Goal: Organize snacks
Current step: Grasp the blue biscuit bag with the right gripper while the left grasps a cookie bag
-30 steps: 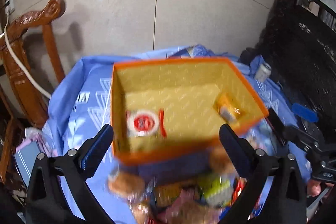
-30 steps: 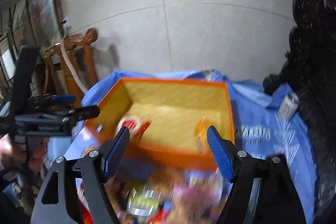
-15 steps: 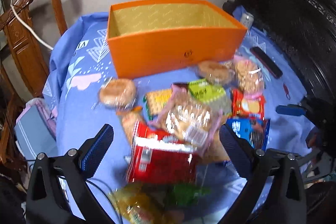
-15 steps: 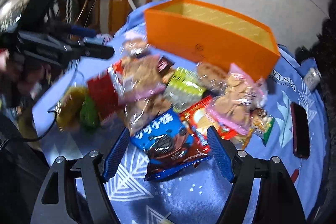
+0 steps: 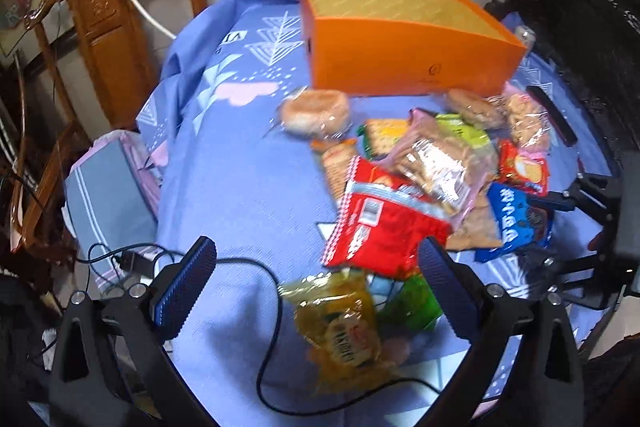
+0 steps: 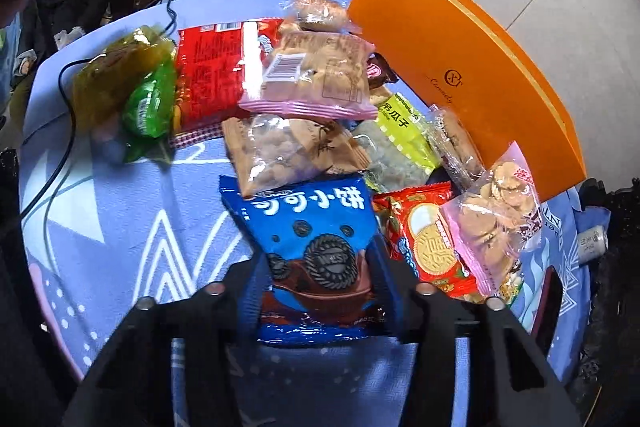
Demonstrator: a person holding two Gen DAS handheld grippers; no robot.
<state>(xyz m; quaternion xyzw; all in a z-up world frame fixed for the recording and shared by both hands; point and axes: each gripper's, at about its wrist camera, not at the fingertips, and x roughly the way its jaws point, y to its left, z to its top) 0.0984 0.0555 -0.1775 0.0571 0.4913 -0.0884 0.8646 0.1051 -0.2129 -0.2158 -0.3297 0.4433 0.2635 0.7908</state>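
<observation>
Many snack bags lie heaped on the blue-clothed table (image 5: 240,195), all in front of the orange box (image 5: 400,63) that stands at the far edge. On the left, the left hand-held gripper (image 5: 316,295) hangs with its jaws spread wide and nothing in them, above a yellow bag (image 5: 340,331) and a green packet (image 5: 412,303) at the near edge of the pile. Moving rightwards come a big red bag (image 6: 212,75), pink-edged biscuit bags and a bag of nuts (image 6: 280,151). Further right, the right hand-held gripper (image 6: 320,287) is closing on the blue cookie bag (image 6: 316,223), whose lower end sits between its jaws; the pads look to be touching its sides, so I judge the grip only just taken. This bag looks light, soft and air-filled, with slick film that could slide or crumple, and the cookies inside could break. A hold across the lower body or the bottom seam seems best, with gentle pressure.
</observation>
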